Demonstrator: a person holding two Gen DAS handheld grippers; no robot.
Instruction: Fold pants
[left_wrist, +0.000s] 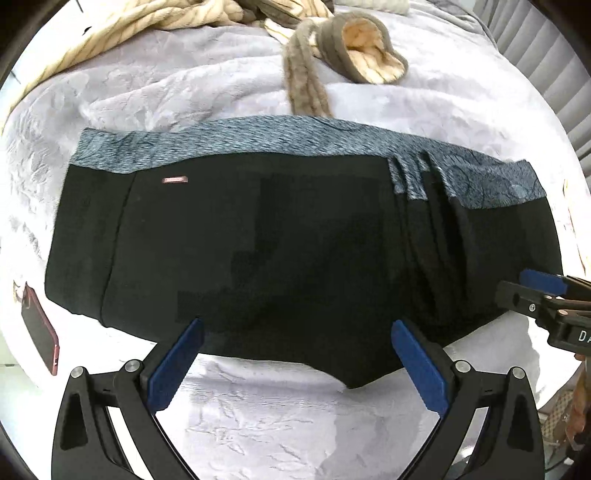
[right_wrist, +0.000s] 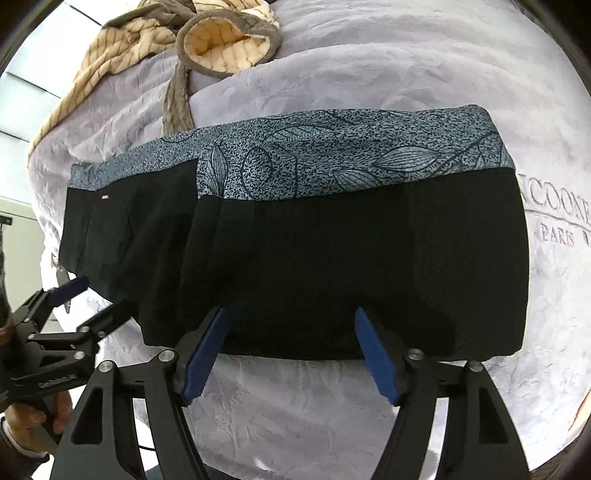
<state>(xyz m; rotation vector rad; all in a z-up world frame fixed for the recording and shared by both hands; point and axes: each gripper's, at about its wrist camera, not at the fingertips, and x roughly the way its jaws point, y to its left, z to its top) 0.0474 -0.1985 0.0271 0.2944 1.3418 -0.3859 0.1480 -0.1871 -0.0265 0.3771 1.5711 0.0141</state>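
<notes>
A: What does the left wrist view show?
B: The pants, black with a patterned band, lie folded across mid-frame on a pale blanket. The left gripper stands apart over their lower edge, clamping nothing.

A: And the right wrist view?
B: The right gripper stands apart too, nothing pinched, at the pants' lower edge.

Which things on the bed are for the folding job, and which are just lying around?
For the job:
- black pants with a leaf-print waistband
- left gripper, open
- right gripper, open

Just lying around:
- striped cream and grey-brown plush robe
- phone in a pink case
- pale embossed bedspread, which only serves as the surface
</notes>
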